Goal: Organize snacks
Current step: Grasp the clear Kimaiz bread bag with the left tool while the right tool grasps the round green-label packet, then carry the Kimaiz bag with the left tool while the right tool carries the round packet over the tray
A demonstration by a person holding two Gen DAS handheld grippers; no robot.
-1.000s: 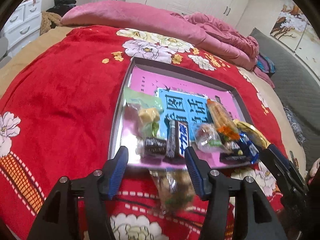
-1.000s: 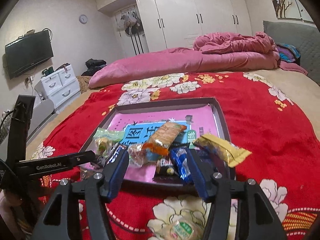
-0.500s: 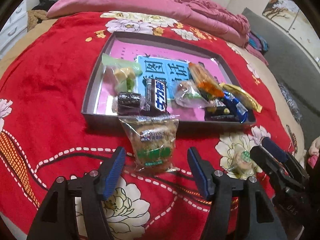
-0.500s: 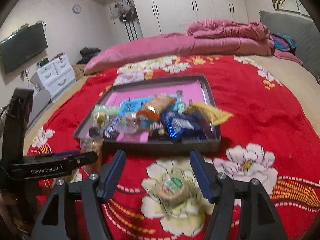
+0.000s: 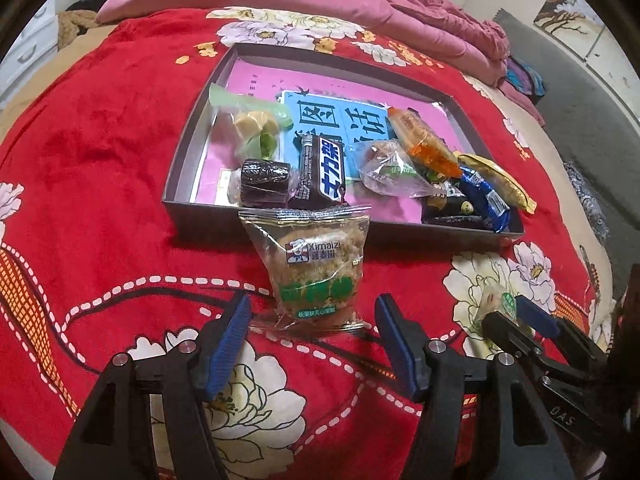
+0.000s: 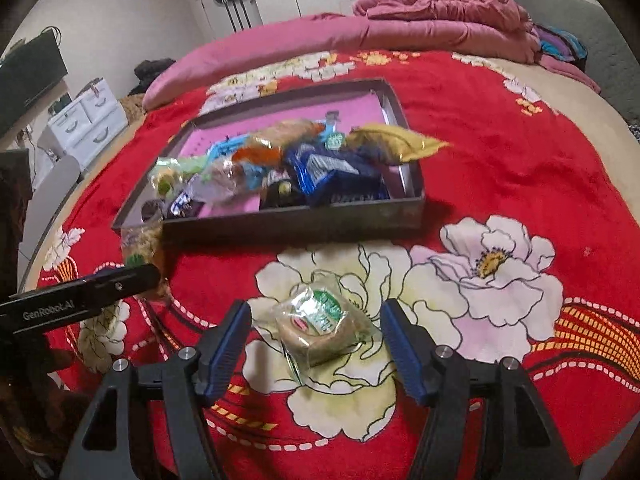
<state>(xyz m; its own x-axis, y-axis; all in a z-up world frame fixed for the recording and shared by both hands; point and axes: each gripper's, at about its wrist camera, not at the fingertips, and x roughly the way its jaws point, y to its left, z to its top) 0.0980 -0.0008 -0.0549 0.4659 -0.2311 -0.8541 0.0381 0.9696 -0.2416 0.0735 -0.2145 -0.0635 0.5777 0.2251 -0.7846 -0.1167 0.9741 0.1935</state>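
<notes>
Red floral bed blanket (image 5: 100, 160): my left tongs (image 5: 312, 332), spread, flank the "Ximaizi" packet (image 5: 316, 264); my right tongs (image 6: 316, 340), spread, flank a green-labelled cake (image 6: 320, 324).

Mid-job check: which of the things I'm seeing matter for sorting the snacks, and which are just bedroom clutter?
Job:
- Ximaizi cake packet, between open left gripper fingers
- small round pastry, between open right gripper fingers
- tray holding the other snacks
- chocolate bar in the tray

Clutter:
- pink quilt
- white drawers
- red blanket
</notes>
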